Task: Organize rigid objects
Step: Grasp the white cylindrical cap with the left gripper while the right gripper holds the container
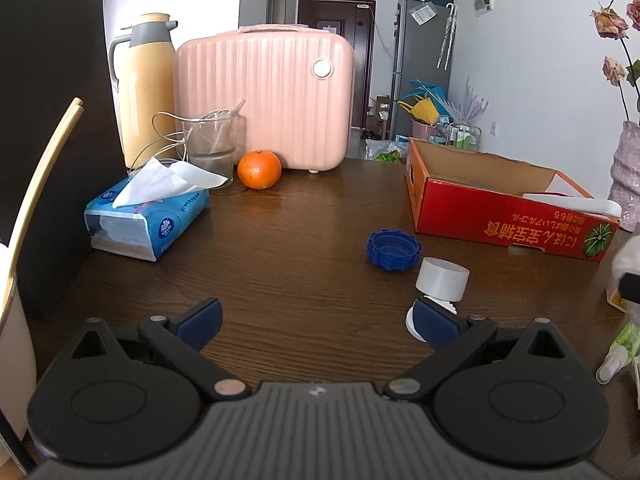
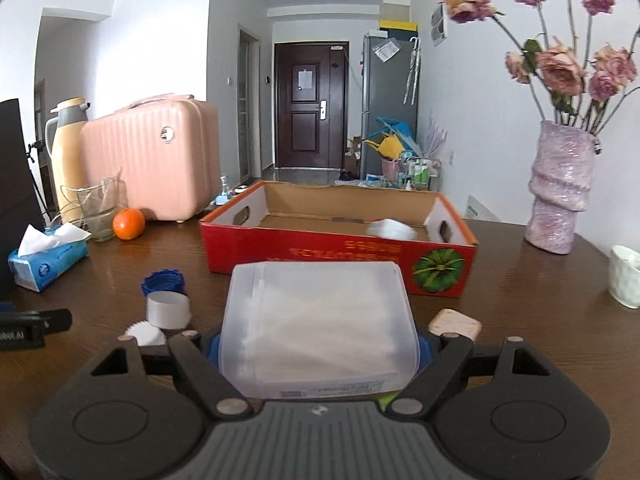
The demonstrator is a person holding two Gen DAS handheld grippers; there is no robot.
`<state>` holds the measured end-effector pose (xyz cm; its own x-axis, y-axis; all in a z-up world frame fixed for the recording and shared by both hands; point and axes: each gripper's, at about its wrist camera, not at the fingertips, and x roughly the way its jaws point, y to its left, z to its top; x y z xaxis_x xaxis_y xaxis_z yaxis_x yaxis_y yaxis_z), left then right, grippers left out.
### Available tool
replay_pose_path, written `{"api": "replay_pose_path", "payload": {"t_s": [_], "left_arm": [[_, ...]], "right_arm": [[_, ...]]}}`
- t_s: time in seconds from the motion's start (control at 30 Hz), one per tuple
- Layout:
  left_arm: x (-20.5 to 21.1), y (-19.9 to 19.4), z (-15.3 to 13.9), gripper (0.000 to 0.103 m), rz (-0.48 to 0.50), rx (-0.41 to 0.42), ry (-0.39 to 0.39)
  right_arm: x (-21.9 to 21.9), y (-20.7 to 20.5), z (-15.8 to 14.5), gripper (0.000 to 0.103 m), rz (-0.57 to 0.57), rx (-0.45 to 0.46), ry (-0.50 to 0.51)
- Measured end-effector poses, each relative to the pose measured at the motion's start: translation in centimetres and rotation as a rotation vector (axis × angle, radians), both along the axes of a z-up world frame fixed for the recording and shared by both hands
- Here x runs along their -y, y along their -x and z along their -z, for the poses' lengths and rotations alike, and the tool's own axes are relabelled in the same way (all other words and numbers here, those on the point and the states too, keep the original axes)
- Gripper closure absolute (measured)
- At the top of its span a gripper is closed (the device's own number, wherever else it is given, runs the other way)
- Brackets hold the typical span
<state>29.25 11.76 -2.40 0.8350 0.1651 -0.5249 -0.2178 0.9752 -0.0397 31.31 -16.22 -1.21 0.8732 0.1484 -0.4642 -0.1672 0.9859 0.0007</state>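
Note:
My right gripper (image 2: 318,344) is shut on a translucent plastic box (image 2: 316,320), which hangs above the table just in front of the red cardboard box (image 2: 304,256). A white item (image 2: 392,229) lies inside that cardboard box. On the table at the left are a blue ridged cap (image 2: 162,282), a white cylinder (image 2: 168,310) and a white fluted cap (image 2: 144,334). My left gripper (image 1: 316,316) is open and holds nothing. The white fluted cap (image 1: 410,322) sits by its right finger, with the white cylinder (image 1: 442,278) and blue ridged cap (image 1: 394,250) just beyond. The red cardboard box (image 1: 500,220) is at the right.
A tissue pack (image 1: 148,220), an orange (image 1: 259,169), a glass (image 1: 208,148), a pink case (image 1: 264,100) and a thermos (image 1: 146,88) stand at the back left. A pink vase (image 2: 558,192), a white cup (image 2: 626,276) and a small wooden block (image 2: 454,326) are at the right.

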Motion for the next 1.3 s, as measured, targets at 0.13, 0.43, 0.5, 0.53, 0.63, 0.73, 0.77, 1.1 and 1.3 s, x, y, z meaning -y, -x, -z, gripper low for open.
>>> {"api": "replay_pose_path", "payload": {"t_s": [0.13, 0.43, 0.5, 0.53, 0.63, 0.73, 0.77, 1.1, 1.3], "left_arm": [[0.3, 0.1, 0.2, 0.000, 0.008, 0.002, 0.002], [1.2, -0.3, 0.3, 0.000, 0.034, 0.010, 0.005], [1.8, -0.7, 0.2, 0.000, 0.045, 0.005, 0.002], [2.3, -1.0, 0.2, 0.000, 0.054, 0.001, -0.006], [3.8, -1.8, 0.0, 0.000, 0.081, -0.002, -0.036], [5.0, -2.8, 0.0, 0.000, 0.092, -0.011, -0.048], [5.3, -3.2, 0.0, 0.000, 0.090, -0.019, -0.047], [6.9, -7.2, 0.5, 0.000, 0.070, -0.054, -0.056], [7.1, -9.1, 1.6, 0.000, 0.063, -0.085, -0.058]], "right_arm": [[1.8, 0.2, 0.5, 0.021, 0.024, 0.002, -0.028], [3.8, 0.0, 0.9, 0.021, 0.051, 0.002, -0.087], [4.0, -0.1, 1.0, 0.021, 0.052, -0.001, -0.090], [4.1, -0.2, 1.0, 0.021, 0.052, -0.001, -0.091], [4.2, -0.2, 1.1, 0.021, 0.061, 0.003, -0.091], [4.3, -0.3, 1.3, 0.021, 0.068, 0.001, -0.088], [4.3, -0.4, 1.3, 0.021, 0.069, 0.000, -0.088], [5.0, -0.8, 1.5, 0.021, 0.098, -0.003, -0.095], [5.2, -1.1, 1.7, 0.021, 0.113, -0.010, -0.098]]}}
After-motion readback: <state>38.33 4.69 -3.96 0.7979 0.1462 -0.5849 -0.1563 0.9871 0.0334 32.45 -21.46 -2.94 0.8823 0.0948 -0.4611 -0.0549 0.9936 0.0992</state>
